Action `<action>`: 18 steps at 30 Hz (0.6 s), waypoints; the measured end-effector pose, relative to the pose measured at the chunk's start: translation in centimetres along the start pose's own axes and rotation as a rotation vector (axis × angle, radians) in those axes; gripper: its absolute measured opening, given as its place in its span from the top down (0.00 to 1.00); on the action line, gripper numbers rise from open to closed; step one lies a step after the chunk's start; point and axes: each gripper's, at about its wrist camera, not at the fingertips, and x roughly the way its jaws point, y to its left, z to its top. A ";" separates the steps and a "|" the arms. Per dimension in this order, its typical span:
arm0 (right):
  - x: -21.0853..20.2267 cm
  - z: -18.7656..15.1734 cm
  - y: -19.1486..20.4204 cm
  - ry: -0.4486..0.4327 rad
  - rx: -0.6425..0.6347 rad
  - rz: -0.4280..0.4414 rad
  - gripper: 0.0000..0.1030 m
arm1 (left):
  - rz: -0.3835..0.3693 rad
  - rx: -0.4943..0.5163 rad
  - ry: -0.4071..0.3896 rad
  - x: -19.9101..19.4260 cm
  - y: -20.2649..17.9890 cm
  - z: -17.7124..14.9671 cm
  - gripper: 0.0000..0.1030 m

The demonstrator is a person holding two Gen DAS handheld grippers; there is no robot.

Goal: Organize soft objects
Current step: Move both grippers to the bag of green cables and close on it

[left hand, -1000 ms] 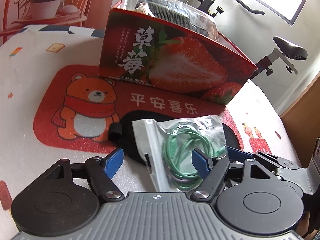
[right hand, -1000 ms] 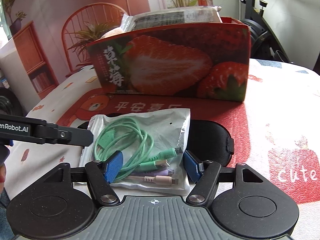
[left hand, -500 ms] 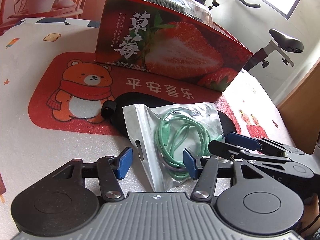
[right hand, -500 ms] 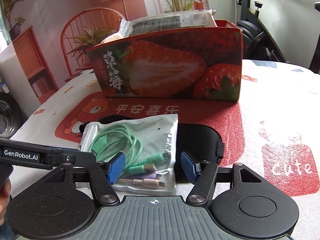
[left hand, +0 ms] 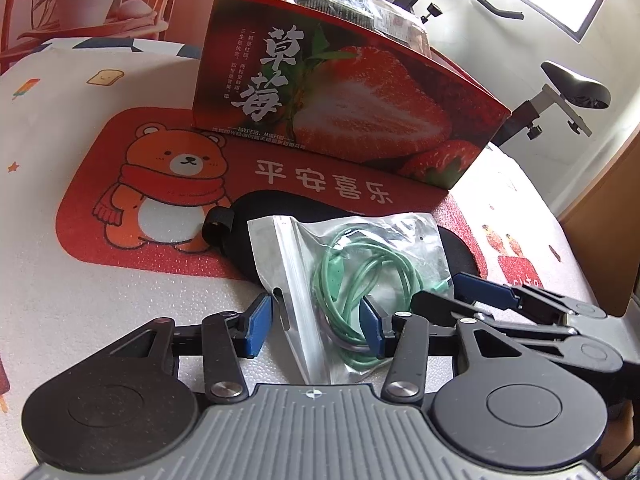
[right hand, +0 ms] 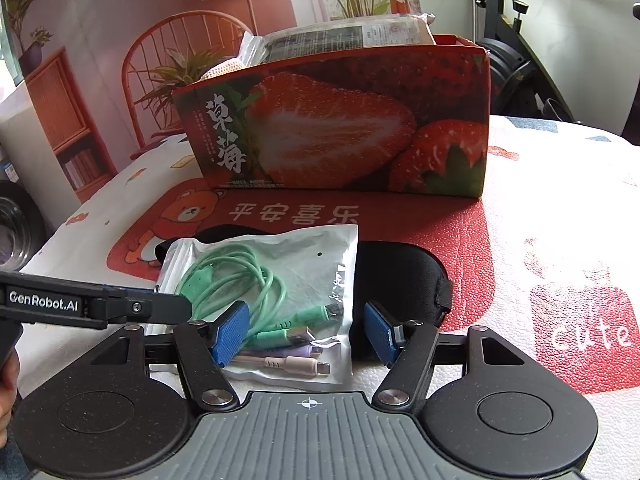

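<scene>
A clear zip bag of green cables (left hand: 352, 264) lies on a black eye mask (left hand: 256, 216) on the red bear mat (left hand: 160, 184). My left gripper (left hand: 316, 328) straddles the bag's near end. Its jaws are closing, with the bag between the blue pads and a sliver of gap at the left pad. In the right wrist view, my right gripper (right hand: 306, 334) stands open over the same bag (right hand: 272, 276). Its left pad is above the cables and its right pad above the eye mask (right hand: 404, 272). The strawberry box (right hand: 340, 128) stands behind.
Plastic packets (right hand: 344, 38) stick up out of the strawberry box (left hand: 340, 108). The right gripper's fingers (left hand: 480, 292) reach in from the right, and the left gripper's arm (right hand: 100, 304) from the left. An exercise bike (left hand: 572, 92) stands beyond the table. A hand (right hand: 6, 372) shows at the lower left.
The left gripper's pads have come closer together around the bag's near end. The right gripper's pads are about as far apart as before. The bag and the mask lie where they were.
</scene>
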 end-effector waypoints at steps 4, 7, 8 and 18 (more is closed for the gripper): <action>0.0 -0.1 0.5 0.008 -0.012 0.013 0.44 | -0.003 -0.020 0.007 0.2 0.0 0.3 0.51; 0.1 -0.1 0.9 0.014 -0.019 0.036 0.44 | -0.006 -0.014 0.011 0.2 -0.2 0.2 0.55; 0.1 -0.2 1.1 0.015 -0.028 0.039 0.44 | -0.008 -0.014 0.011 0.2 -0.2 0.2 0.57; 0.2 0.0 0.8 0.016 -0.027 0.043 0.45 | -0.018 -0.037 0.008 -0.1 0.8 0.1 0.70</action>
